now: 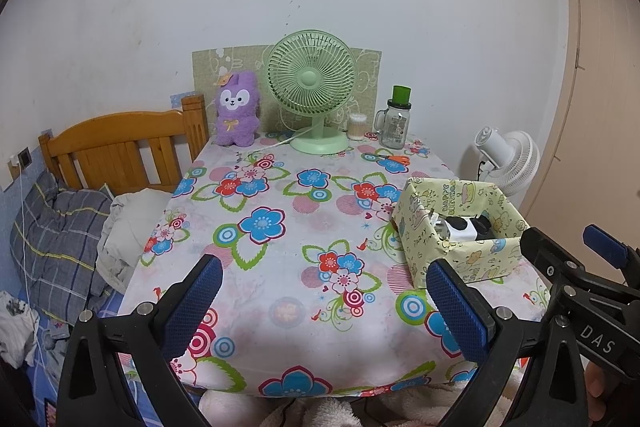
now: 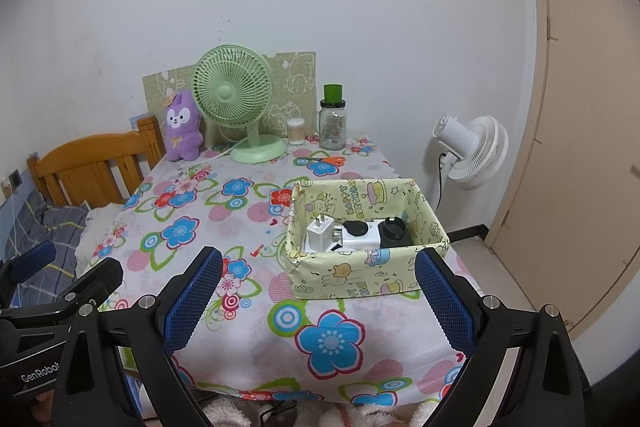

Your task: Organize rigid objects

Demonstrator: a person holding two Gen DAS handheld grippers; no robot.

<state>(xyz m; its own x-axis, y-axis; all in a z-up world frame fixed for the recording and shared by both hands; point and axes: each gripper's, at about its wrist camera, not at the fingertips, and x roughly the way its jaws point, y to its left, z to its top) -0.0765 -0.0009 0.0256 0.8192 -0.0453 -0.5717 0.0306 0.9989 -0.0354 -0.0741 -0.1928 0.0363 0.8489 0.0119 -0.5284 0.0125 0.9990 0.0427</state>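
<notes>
A yellow cartoon-paper box [image 2: 360,279] [image 1: 472,263] sits on the right side of the floral-cloth table [image 1: 280,195] [image 2: 192,187]. Inside lie a white plug charger [image 2: 321,231], a black-and-white gadget [image 1: 466,227] and a black round piece [image 2: 394,231]. Orange-handled scissors [image 1: 394,158] [image 2: 326,160] lie near the back. My left gripper [image 1: 322,281] hovers open over the table's front, holding nothing. My right gripper [image 2: 318,277] is open too, just in front of the box, and shows at the right edge of the left wrist view [image 1: 568,247].
Along the back stand a purple plush [image 1: 236,109], a green desk fan [image 1: 312,87], a cotton-swab tub [image 1: 357,127] and a glass jar with a green lid [image 1: 396,119]. A wooden bed with bedding [image 1: 64,235] lies left. A white floor fan [image 2: 472,151] and a door are right.
</notes>
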